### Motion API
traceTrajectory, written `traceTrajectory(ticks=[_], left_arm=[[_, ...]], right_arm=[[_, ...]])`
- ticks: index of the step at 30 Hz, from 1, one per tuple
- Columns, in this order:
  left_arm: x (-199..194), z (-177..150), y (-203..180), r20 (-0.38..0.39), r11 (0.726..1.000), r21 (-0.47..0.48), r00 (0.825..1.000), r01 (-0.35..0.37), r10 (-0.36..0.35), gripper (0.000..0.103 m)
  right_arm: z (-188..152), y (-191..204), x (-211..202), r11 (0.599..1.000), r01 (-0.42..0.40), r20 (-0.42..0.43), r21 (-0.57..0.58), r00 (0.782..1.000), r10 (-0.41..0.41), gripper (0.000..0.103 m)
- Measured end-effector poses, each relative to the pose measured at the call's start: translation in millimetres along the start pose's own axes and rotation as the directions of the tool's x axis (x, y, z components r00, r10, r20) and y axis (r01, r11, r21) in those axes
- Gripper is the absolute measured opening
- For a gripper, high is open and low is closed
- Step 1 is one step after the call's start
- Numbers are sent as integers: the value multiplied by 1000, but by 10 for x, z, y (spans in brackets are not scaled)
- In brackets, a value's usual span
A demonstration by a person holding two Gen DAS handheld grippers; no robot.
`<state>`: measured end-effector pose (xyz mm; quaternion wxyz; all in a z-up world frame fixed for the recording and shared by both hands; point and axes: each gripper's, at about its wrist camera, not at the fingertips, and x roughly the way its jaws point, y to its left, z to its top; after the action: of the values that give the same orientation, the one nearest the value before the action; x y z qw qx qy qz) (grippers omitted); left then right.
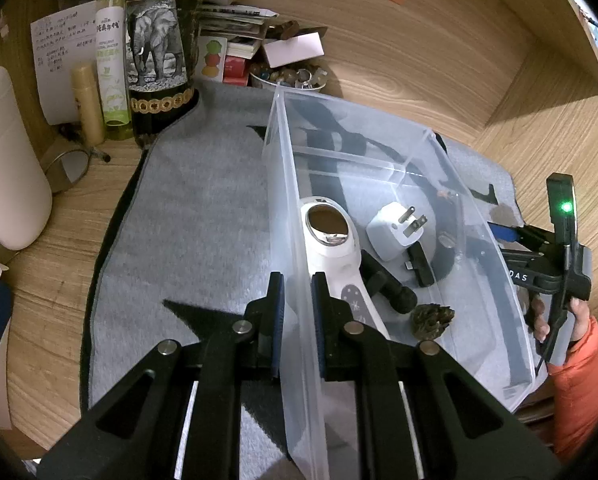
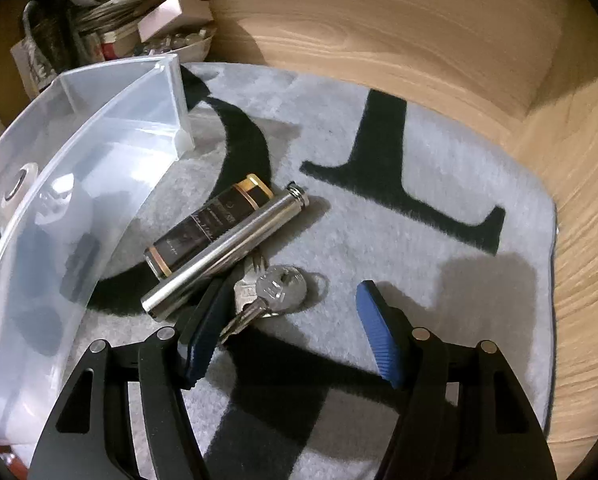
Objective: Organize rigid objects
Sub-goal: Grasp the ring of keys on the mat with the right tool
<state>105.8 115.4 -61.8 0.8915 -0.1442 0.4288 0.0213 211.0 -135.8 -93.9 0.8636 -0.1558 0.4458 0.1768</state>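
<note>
My left gripper (image 1: 297,304) is shut on the near long wall of a clear plastic bin (image 1: 415,160). Inside the bin lie a white handheld device with an oval metal head (image 1: 331,236), a white plug adapter (image 1: 395,228), some black parts (image 1: 387,286) and a brown lump (image 1: 433,320). In the right wrist view my right gripper (image 2: 291,312) stands open low over the grey mat. A bunch of keys (image 2: 273,288) lies between its fingers, near the left one. A silver cylinder (image 2: 223,256) and a black-and-gold lighter (image 2: 211,228) lie just beyond, beside the bin (image 2: 99,128).
The grey mat (image 1: 187,208) with black letters covers a wooden desk. Bottles, an elephant-print tin (image 1: 157,52), books and a bowl of small items (image 1: 291,76) crowd the back left. A hand in an orange sleeve (image 1: 575,368) holds the right gripper (image 1: 515,240) past the bin's far side.
</note>
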Motion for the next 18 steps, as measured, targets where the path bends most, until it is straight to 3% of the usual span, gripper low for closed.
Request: traceTrajectory(ticks=[5, 12, 14, 18], left_arm=[[1, 4, -3, 0, 1000, -1, 1000, 2, -2, 13], [3, -10, -1, -1, 1000, 1, 1000, 2, -2, 13], [4, -3, -2, -1, 1000, -1, 1000, 1, -1, 13], [4, -5, -2, -1, 1000, -1, 1000, 1, -1, 13]], right_arm=[[-18, 6, -33, 998, -57, 6, 7, 998, 57, 32], [-16, 45, -98, 1000, -23, 22, 9, 1000, 23, 30], [-9, 31, -139, 1000, -10, 35, 8, 999, 10, 23], [34, -36, -311, 1000, -8, 78, 23, 997, 6, 23]])
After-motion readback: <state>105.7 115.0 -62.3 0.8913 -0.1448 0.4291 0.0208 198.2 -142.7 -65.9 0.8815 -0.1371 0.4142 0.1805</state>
